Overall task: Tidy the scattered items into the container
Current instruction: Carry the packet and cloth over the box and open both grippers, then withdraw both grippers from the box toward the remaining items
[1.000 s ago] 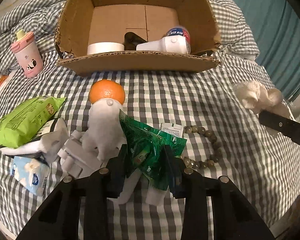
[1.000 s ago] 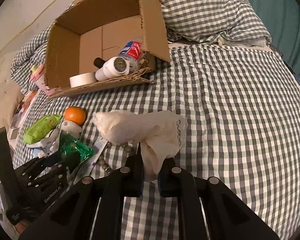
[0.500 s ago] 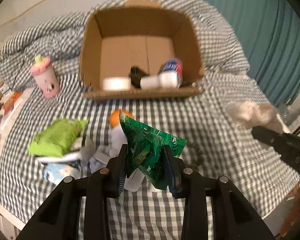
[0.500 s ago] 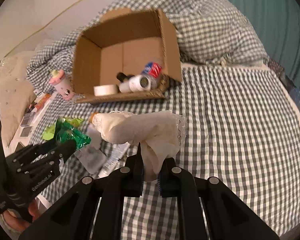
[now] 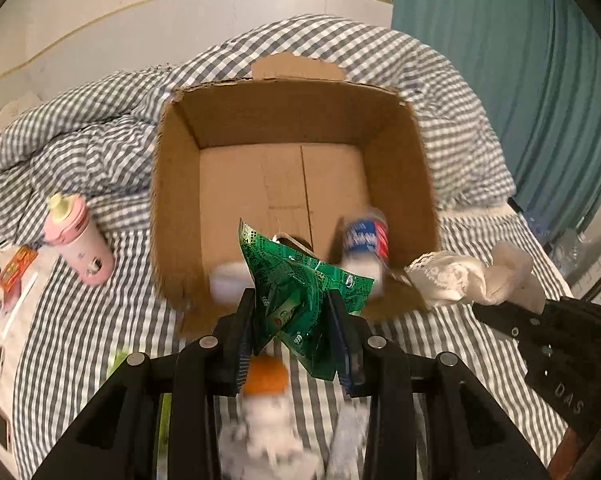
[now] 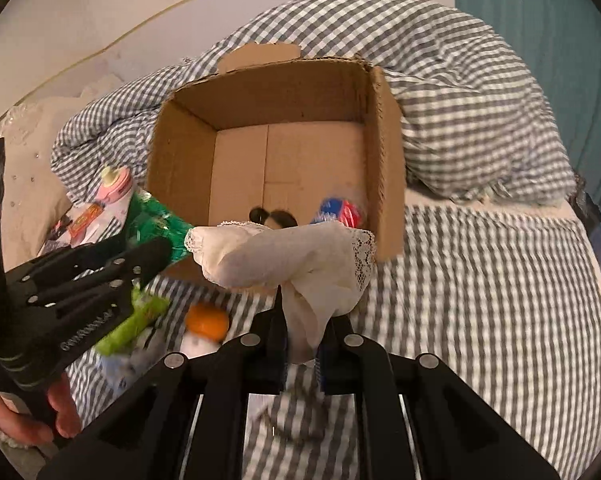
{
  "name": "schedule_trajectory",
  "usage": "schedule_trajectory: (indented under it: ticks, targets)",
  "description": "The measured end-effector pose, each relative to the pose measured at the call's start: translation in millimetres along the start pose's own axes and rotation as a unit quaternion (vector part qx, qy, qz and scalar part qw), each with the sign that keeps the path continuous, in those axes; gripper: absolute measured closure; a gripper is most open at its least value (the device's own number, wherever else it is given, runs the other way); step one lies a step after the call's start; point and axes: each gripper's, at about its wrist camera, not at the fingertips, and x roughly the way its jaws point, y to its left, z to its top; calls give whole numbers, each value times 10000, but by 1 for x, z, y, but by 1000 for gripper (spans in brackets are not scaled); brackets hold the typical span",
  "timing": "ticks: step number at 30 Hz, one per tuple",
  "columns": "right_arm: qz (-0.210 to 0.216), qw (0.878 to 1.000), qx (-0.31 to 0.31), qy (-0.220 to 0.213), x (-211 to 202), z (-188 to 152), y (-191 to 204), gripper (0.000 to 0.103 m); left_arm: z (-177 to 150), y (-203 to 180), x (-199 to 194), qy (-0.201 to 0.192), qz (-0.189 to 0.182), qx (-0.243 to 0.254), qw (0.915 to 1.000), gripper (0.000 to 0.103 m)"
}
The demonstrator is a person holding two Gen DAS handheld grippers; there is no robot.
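Note:
My left gripper (image 5: 294, 320) is shut on a green foil packet (image 5: 300, 288) and holds it in the air just before the near wall of the open cardboard box (image 5: 172, 200). My right gripper (image 6: 302, 336) is shut on a white lace cloth (image 6: 284, 256), also raised near the box's (image 6: 388, 168) front edge. The cloth also shows in the left wrist view (image 5: 472, 280), the packet in the right wrist view (image 6: 156, 224). Inside the box lie a red and blue labelled bottle (image 5: 364, 236), a white tape roll (image 5: 228, 276) and a dark item (image 6: 272, 216).
On the checked bedspread below lie an orange (image 6: 206, 320), a light green snack bag (image 6: 134, 320), a white plush toy (image 5: 268, 436) and small packets. A pink panda cup (image 5: 80, 244) stands left of the box. A rumpled duvet (image 6: 480, 120) lies behind and right.
Both grippers have risen from the bedspread and moved toward the box with the packet and the cloth held. The box now fills the middle of both views.

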Motion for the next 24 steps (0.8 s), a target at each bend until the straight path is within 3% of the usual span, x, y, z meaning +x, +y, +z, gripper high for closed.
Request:
schedule_trajectory:
  ticks: [4, 5, 6, 7, 8, 9, 11, 17, 24]
  targets:
    - [-41, 10000, 16, 51, 39, 30, -3, 91, 24, 10, 43, 137, 137, -116, 9997, 68]
    - [-81, 10000, 5, 47, 48, 37, -4, 91, 27, 13, 52, 163, 173, -146, 9996, 64]
    - [-127, 9999, 11, -17, 54, 43, -5, 83, 29, 15, 60, 170, 224, -144, 9995, 53]
    - [-181, 9997, 30, -138, 59, 48, -6, 52, 29, 16, 68, 219, 295, -78, 9993, 42]
    - [-244, 9994, 54, -252, 62, 52, -6, 30, 29, 15, 74, 286, 399, -18, 9988, 19]
    - [-319, 9989, 89, -341, 63, 53, -7, 2, 27, 14, 77, 302, 537, 25, 9981, 9]
    - [-303, 9981, 199, -508, 61, 52, -11, 1, 21, 13, 78, 174, 633, 117, 9978, 8]
    - [-271, 9981, 470, -306, 54, 38, -28, 1, 12, 18, 59, 141, 502, 36, 9986, 8]
    - [-347, 9979, 455, -292, -10, 11, -31, 1, 1, 36, -9, -67, 470, -185, 9987, 6]
